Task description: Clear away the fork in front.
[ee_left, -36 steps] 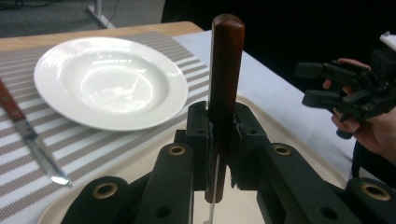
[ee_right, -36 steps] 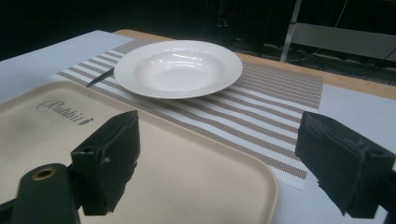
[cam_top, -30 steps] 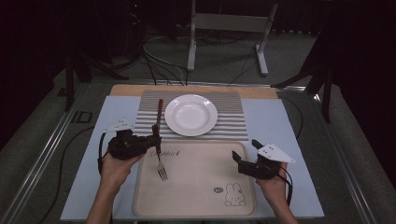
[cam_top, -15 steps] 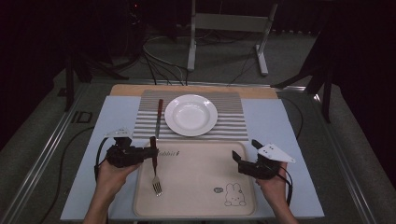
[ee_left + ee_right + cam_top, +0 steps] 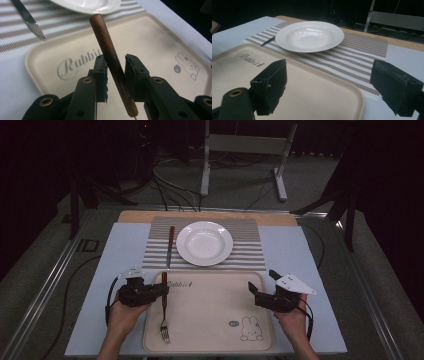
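A fork (image 5: 163, 320) with a brown wooden handle (image 5: 107, 42) hangs low over the left side of a beige tray (image 5: 210, 320), tines toward the person. My left gripper (image 5: 164, 291) is shut on that handle; in the left gripper view the jaws (image 5: 116, 65) sit on either side of it. My right gripper (image 5: 262, 282) stands open at the tray's right edge, with nothing between its jaws (image 5: 329, 85). A white plate (image 5: 204, 243) rests on a striped placemat (image 5: 245, 250) beyond the tray. A knife (image 5: 170, 245) lies on the mat left of the plate.
The tray (image 5: 312, 100) bears the printed word "Rabbit" and a rabbit drawing (image 5: 248, 329). A pale blue cloth (image 5: 115, 265) covers the table under the mat and tray. Cables and a metal stand (image 5: 240, 150) are on the floor beyond the far edge.
My left gripper has drawn the fork back toward the person and slightly left, and the fork now points straight along the tray's left side. The right gripper has stayed put.
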`<state>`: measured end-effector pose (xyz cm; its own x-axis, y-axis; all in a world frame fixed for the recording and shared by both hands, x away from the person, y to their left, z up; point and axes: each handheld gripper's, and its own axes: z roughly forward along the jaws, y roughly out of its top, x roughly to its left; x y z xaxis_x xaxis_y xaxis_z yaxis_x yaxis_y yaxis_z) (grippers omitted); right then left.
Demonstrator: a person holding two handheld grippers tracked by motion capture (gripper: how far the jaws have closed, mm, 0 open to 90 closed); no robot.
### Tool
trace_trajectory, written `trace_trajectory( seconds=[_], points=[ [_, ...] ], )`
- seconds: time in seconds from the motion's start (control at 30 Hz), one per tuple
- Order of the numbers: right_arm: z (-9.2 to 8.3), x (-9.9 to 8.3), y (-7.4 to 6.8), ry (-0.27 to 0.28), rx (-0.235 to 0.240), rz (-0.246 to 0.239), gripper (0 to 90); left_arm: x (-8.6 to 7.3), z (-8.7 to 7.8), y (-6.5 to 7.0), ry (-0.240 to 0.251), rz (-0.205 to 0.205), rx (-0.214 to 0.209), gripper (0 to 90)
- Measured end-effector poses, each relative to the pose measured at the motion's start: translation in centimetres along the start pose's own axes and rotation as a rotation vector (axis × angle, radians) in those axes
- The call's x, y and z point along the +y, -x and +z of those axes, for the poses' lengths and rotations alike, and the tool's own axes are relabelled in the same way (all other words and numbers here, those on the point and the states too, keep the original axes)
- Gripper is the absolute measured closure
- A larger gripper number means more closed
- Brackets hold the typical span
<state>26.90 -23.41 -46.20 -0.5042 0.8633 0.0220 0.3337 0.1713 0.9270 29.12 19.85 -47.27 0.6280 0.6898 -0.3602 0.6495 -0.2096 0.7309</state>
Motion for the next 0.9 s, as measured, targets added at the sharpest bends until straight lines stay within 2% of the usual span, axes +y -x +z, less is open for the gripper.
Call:
trace_trajectory(
  seconds=[0.27, 0.47, 0.7, 0.9],
  points=[
    [0.0, 0.0, -0.1, -0.003, 0.006, -0.001, 14.2, -1.0, 0.4, -0.3, -0.028, -0.001, -0.007, 70.3],
    [0.1, -0.1, -0.1, -0.007, 0.007, -0.005, 14.2, -1.3, 0.4, -1.0, -0.04, 0.0, 0.004, 68.2],
    [0.2, -0.3, -0.3, -0.014, 0.012, -0.01, 14.3, -1.6, 0.0, -1.7, -0.038, 0.006, 0.051, 66.4],
    [0.4, -0.4, -0.5, -0.023, 0.018, -0.022, 14.2, -1.6, 0.2, -1.7, -0.058, 0.034, 0.092, 64.9]
  ],
)
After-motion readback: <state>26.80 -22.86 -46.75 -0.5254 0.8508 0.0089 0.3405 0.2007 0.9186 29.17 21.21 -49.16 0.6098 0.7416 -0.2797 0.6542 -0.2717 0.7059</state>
